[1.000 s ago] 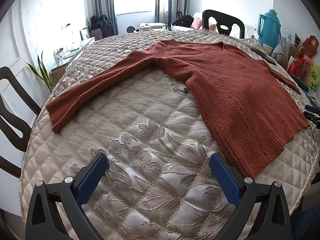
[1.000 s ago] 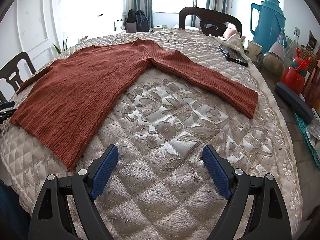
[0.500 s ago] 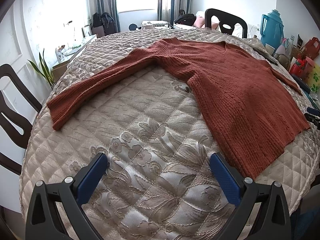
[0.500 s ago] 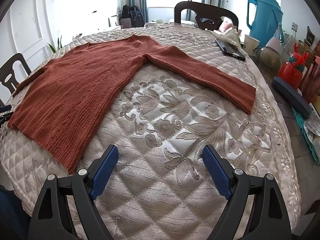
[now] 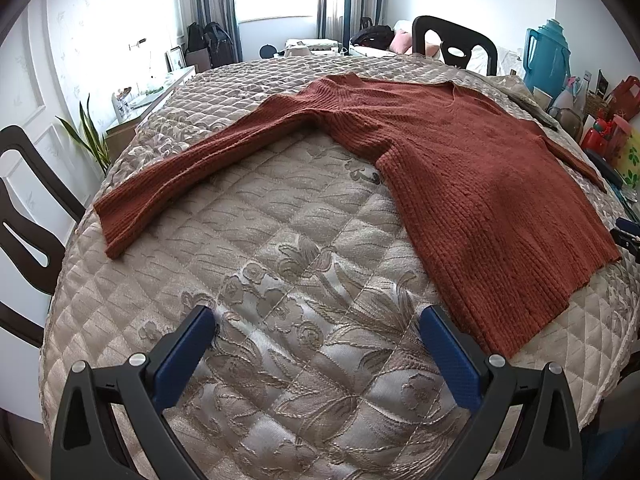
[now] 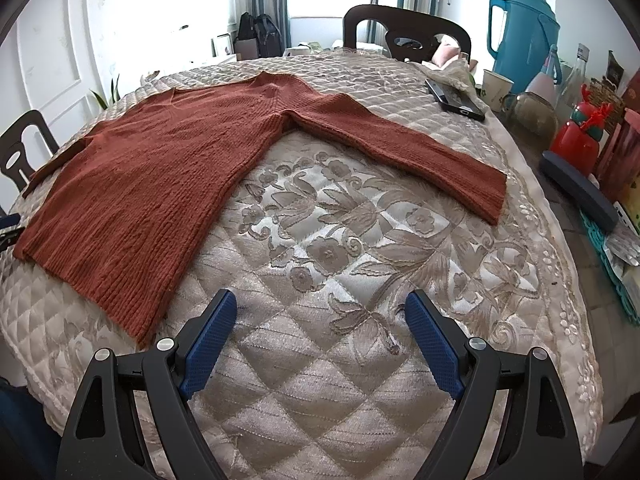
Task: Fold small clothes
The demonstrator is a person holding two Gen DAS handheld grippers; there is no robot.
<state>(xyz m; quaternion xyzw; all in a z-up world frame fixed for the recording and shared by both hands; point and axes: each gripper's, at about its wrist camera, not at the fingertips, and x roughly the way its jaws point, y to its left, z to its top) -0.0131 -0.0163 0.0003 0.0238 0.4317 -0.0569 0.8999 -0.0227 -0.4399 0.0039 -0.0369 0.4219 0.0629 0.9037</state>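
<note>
A rust-red knit sweater (image 5: 472, 184) lies flat and spread out on the quilted beige table cover (image 5: 280, 264), both sleeves stretched out. It also shows in the right wrist view (image 6: 160, 168). Its left sleeve cuff (image 5: 120, 220) lies far left, its right sleeve cuff (image 6: 484, 192) far right. My left gripper (image 5: 318, 320) is open and empty above the cover, near the hem's left corner. My right gripper (image 6: 320, 308) is open and empty above the cover, near the hem's right corner.
Dark chairs stand at the left (image 5: 24, 216) and at the far side (image 6: 404, 32). A black phone (image 6: 456, 100), a teal jug (image 6: 524, 32), a cup (image 6: 496, 88) and red items (image 6: 580, 136) crowd the table's right edge.
Both grippers have moved a little forward and lower toward the sweater, so it looks slightly larger. Both stay open. The sweater has not moved.
</note>
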